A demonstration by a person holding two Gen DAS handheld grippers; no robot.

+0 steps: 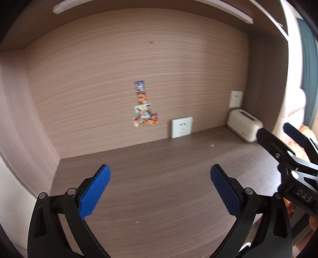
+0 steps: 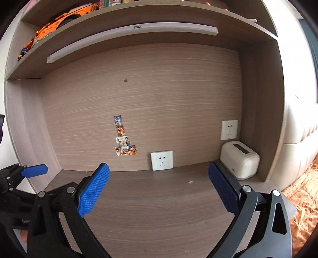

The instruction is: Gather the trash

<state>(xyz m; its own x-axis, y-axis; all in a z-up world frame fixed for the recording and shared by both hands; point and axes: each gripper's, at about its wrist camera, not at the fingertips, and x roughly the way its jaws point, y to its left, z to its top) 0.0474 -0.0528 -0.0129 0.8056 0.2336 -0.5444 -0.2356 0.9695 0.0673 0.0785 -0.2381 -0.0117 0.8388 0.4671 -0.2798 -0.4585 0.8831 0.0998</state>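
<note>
My left gripper (image 1: 160,170) is open and empty above the brown wooden desk (image 1: 159,188). My right gripper (image 2: 159,169) is open and empty too, over the same desk (image 2: 159,198). The right gripper also shows at the right edge of the left wrist view (image 1: 276,129). One blue pad of the left gripper shows at the left edge of the right wrist view (image 2: 34,170). Only tiny white specks lie on the desk (image 1: 212,145) (image 2: 191,181); no larger piece of trash is in view.
A cream toaster-shaped box (image 1: 244,126) (image 2: 239,162) stands in the back right corner. Two white wall sockets (image 2: 162,160) (image 2: 229,130) and a strip of colourful stickers (image 2: 123,139) are on the back panel. A shelf (image 2: 139,15) runs above. An orange bedspread (image 2: 302,198) lies to the right.
</note>
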